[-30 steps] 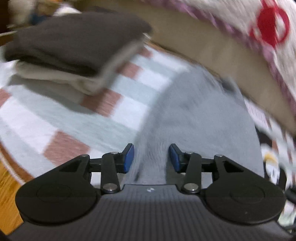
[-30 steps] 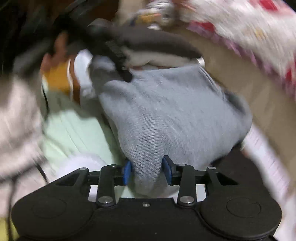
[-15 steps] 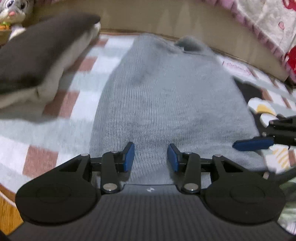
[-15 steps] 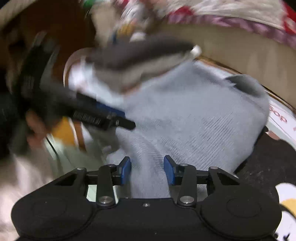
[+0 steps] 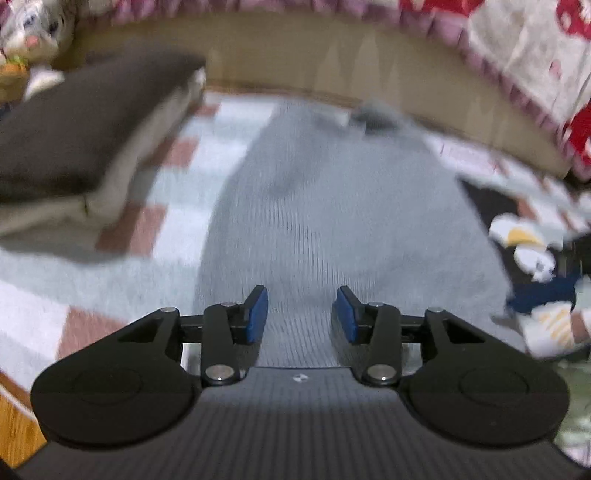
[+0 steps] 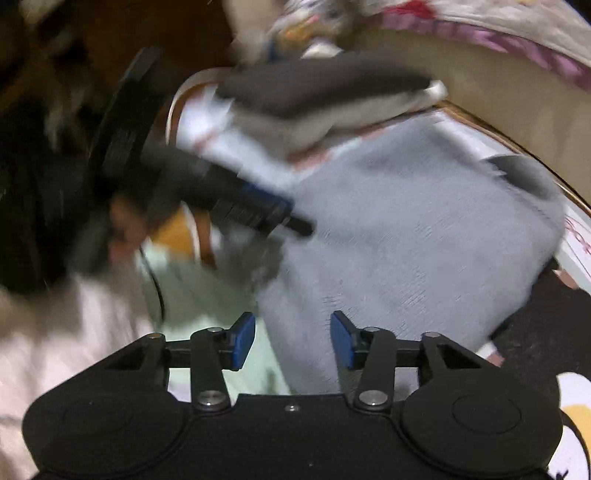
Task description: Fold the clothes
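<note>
The left claw (image 5: 299,314) stands wide, its blue pads (image 5: 255,314) apart with nothing between them, poised above the near end of a grey knitted sweater (image 5: 332,221). The right claw (image 6: 291,339) is likewise wide and grips nothing; the sweater's near edge (image 6: 406,240) lies under the gap between its pads. In the right wrist view the left claw (image 6: 295,221) shows from the side, blurred, over the sweater's left edge, with a hand (image 6: 125,225) behind it.

The sweater lies flat on a checked blanket (image 5: 177,229) of white, pale grey-green and reddish squares, stretching away from both claws toward the blanket's far edge, where a darker grey part (image 5: 376,118) sits at its far end. Near the blanket's near left corner a strip of wooden floor (image 5: 18,424) shows.

Left of the sweater, near the blanket's far left corner, sits a stack of folded clothes (image 5: 81,155), a dark brown piece on top of beige ones, apart from the sweater. On the right, a black cloth with white and yellow print (image 5: 517,236) lies just beside the sweater.

Beyond the blanket runs a tan wall-like surface (image 5: 332,59), with a patterned red and white fabric (image 5: 535,62) hanging at the far right and a plush toy (image 5: 33,29) at the far left.
</note>
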### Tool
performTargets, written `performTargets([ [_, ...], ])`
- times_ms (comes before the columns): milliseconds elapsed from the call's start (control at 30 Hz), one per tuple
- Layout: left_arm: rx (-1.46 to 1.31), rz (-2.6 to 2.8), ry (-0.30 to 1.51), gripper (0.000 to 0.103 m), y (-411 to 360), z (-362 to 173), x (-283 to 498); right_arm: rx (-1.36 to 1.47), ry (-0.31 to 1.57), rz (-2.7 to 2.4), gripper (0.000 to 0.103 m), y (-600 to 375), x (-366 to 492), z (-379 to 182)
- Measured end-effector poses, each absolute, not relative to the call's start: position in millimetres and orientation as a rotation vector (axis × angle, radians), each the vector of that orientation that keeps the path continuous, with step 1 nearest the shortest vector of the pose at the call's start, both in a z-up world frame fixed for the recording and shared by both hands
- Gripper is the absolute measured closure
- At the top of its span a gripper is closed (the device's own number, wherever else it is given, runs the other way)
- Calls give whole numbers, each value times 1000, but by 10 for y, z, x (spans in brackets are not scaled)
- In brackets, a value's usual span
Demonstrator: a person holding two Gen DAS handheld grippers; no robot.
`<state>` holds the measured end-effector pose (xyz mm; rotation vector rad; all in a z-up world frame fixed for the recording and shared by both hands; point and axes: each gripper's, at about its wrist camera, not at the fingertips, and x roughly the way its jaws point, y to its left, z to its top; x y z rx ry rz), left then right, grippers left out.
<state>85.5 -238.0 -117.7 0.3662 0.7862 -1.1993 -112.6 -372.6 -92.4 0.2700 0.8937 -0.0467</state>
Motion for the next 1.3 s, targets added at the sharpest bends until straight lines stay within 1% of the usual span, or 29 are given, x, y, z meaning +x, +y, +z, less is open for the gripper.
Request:
performTargets([
  [100,309,-1239,694,60,-2444,-984,927,337,889,-157,52,-4278,-1052,-586],
  [167,285,-1265,648,58,-2625,-856,1012,373,890,-231,52,-4640,-991,-366],
  [200,277,-1280,630,57,-2749,-793,1050,330,934,-264,52,-4781,-880,-304],
  [233,281,-1300,620,57,-2916,-738,1075,293,972,-294,52,-4923,-782,-289],
  [300,312,-1359,621,50,-3315,-678,1111,277,1000,-339,52,-5230,-664,-341],
  [367,368,-1415,635,48,-3762,-687,1141,299,981,-373,52,-5503,-712,-481],
  [433,442,-1502,659,46,-4286,-758,1181,331,953,-386,53,-5780,-783,-662],
  [500,494,-1569,717,46,-4813,-873,1252,402,923,-393,61,-6015,-875,-868],
  [533,511,-1603,761,46,-5052,-934,1291,463,884,-398,69,-6082,-964,-967],
  [567,518,-1641,827,46,-5273,-1011,1338,524,843,-403,73,-6150,-1052,-1066],
  [600,529,-1673,887,46,-5470,-1088,1369,584,802,-409,75,-6212,-1139,-1164],
  [700,603,-1725,1025,44,-5880,-1320,1343,749,696,-425,75,-6288,-1327,-1404],
  [767,685,-1729,1046,45,-5978,-1453,1228,848,644,-415,75,-6328,-1417,-1534],
  [800,707,-1737,1041,53,-5989,-1489,1171,894,620,-410,75,-6350,-1454,-1595],
  [833,714,-1751,1041,66,-5988,-1511,1124,927,607,-400,75,-6384,-1445,-1634],
  [867,683,-1777,1054,95,-5963,-1501,1099,957,595,-392,75,-6418,-1434,-1669],
  [900,651,-1804,1066,98,-5938,-1491,1074,973,595,-383,75,-6443,-1406,-1687],
  [933,632,-1822,1063,98,-5908,-1470,1043,982,603,-363,75,-6461,-1347,-1736],
  [1033,668,-1824,938,99,-5775,-1328,899,986,614,-310,75,-6450,-1191,-1849],
  [1167,804,-1840,703,101,-5427,-1083,612,945,594,-252,73,-6293,-1024,-1927],
  [1233,794,-1801,685,102,-5257,-1079,566,924,585,-224,72,-6214,-940,-1966],
  [1300,722,-1753,715,101,-5100,-1142,579,902,575,-195,71,-6135,-857,-2005],
])
